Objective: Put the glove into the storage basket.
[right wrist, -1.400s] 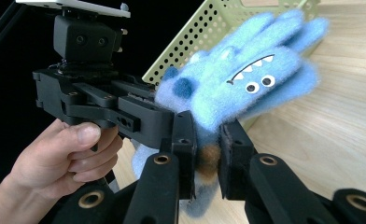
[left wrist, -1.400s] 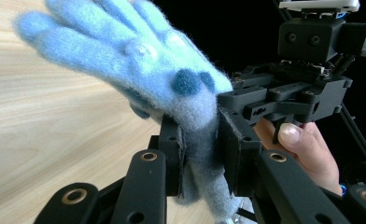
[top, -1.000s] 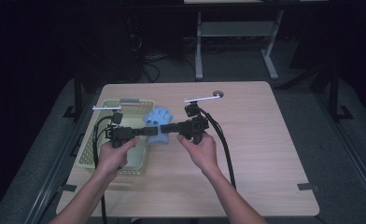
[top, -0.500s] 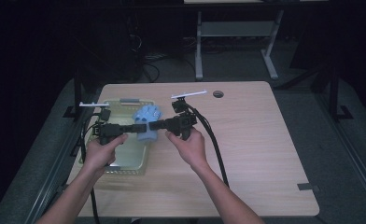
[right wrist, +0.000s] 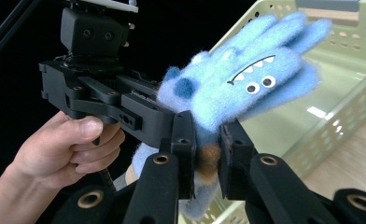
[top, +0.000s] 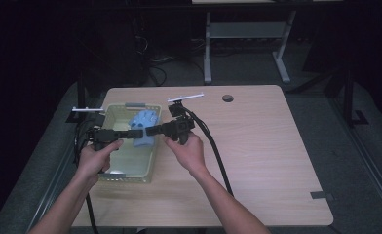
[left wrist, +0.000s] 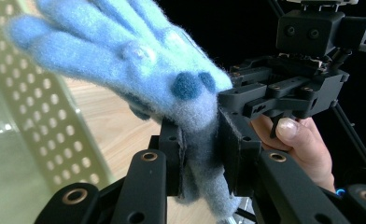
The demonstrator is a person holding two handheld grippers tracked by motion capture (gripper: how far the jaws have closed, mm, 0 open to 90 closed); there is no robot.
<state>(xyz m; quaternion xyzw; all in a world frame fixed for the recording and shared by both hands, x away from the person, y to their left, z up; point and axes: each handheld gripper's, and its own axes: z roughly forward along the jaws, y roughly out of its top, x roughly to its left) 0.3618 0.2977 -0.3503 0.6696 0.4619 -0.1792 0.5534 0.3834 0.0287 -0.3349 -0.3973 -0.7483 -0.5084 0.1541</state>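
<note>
While the wooden worktop (top: 257, 146) carries a pale green perforated basket (top: 112, 111) at its left side, a fluffy blue monster toy (top: 143, 127) hangs above that basket, lifted clear. Left tongs (top: 134, 133) and right tongs (top: 150, 130) meet at it from opposite sides, each pair clamped nearly shut on the toy's lower end.

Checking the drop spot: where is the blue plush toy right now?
In the high view, the blue plush toy hangs over the green basket at table left, pinched between the left hand-held gripper and right hand-held gripper.
</note>
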